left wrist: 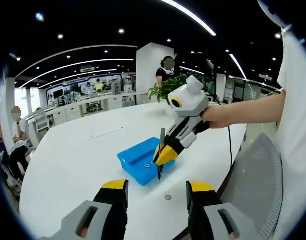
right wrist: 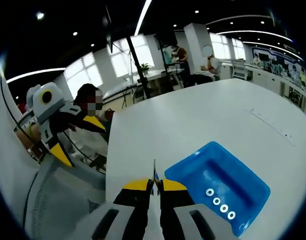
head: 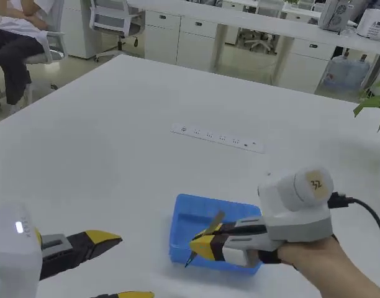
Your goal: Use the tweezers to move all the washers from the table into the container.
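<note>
A blue container (head: 184, 217) sits near the table's front edge, and the right gripper view shows several washers (right wrist: 220, 202) in a row inside the container (right wrist: 243, 185). My right gripper (head: 202, 242) is shut on the tweezers (head: 190, 257), whose tip points down at the table just beside the container's near corner. In the left gripper view, one washer (left wrist: 167, 197) lies on the table just below the tweezers (left wrist: 159, 170) and the container (left wrist: 135, 162). My left gripper (left wrist: 158, 192) stands open and holds nothing, to the left of the container, facing the right gripper (left wrist: 165, 155).
A white power strip (head: 218, 138) lies across the middle of the white table (head: 115, 124). Office chairs (head: 115, 18) and a seated person (head: 13, 37) are beyond the far left edge. A plant (head: 376, 102) and a water bottle (head: 345, 74) are at the right.
</note>
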Action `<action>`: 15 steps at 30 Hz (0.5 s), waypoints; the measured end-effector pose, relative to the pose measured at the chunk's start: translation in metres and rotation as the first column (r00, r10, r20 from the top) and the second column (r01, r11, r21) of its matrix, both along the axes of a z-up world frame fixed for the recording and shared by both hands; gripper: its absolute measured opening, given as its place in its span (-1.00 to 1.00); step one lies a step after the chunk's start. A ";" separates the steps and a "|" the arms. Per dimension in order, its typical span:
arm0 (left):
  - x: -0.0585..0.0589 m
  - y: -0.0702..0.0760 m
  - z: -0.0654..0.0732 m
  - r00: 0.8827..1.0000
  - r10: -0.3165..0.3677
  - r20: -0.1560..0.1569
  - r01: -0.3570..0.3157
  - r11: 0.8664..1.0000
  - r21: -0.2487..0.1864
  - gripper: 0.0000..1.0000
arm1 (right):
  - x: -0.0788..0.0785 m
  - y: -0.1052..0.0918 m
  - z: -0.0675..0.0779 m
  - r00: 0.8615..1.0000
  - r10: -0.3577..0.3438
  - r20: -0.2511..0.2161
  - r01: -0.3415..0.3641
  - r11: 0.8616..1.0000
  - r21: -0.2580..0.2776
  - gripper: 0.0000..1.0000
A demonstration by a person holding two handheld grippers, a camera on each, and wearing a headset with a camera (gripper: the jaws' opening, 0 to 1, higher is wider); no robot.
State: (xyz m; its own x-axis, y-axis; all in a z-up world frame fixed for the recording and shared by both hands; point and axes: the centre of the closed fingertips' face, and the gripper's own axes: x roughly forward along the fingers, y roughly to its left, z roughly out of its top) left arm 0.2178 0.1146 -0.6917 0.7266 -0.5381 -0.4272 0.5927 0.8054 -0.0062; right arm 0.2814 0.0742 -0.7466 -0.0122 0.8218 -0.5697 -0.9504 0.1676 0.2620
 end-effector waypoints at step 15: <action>-0.003 -0.003 0.001 1.000 -0.003 -0.002 0.003 1.000 0.003 -0.10 | -0.026 0.003 -0.035 0.998 0.062 0.019 -0.060 0.995 -0.077 -0.93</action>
